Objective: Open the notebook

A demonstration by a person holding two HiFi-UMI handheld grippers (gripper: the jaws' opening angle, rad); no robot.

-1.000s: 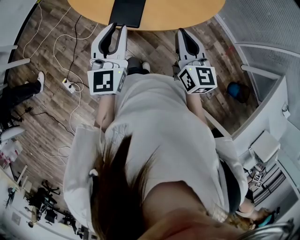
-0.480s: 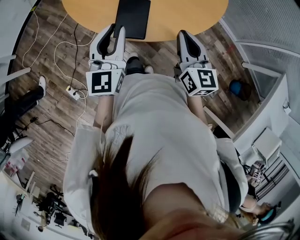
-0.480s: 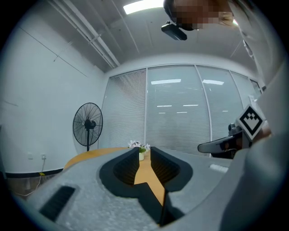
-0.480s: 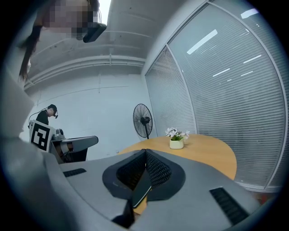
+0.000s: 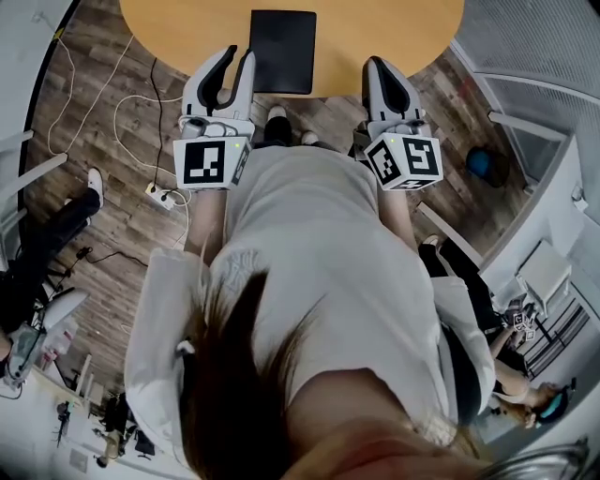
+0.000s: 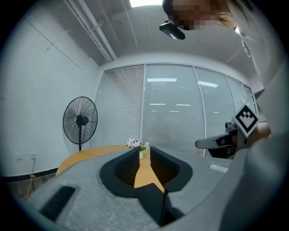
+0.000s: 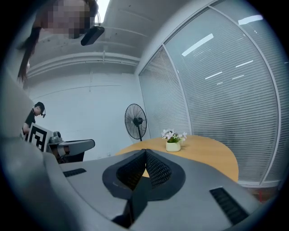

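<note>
A closed black notebook [image 5: 283,52] lies near the front edge of the round orange table [image 5: 394,28], between the two grippers in the head view. My left gripper [image 5: 234,64] is just left of it at the table's edge, jaws a little apart and empty; in the left gripper view [image 6: 144,151] the tabletop [image 6: 90,153] shows through the gap. My right gripper [image 5: 380,70] is to the right of the notebook, its tips together [image 7: 145,151] and holding nothing. Neither gripper view shows the notebook.
A small white pot of flowers [image 7: 173,145] stands on the far part of the table. A standing fan [image 6: 80,120] is by the wall of blinds. White cables and a power strip [image 5: 161,197] lie on the wooden floor at left. Another person's leg [image 5: 56,220] is at left.
Both grippers have moved forward towards the table. The notebook and tabletop have come further into the head view, and the notebook now lies between the gripper tips.
</note>
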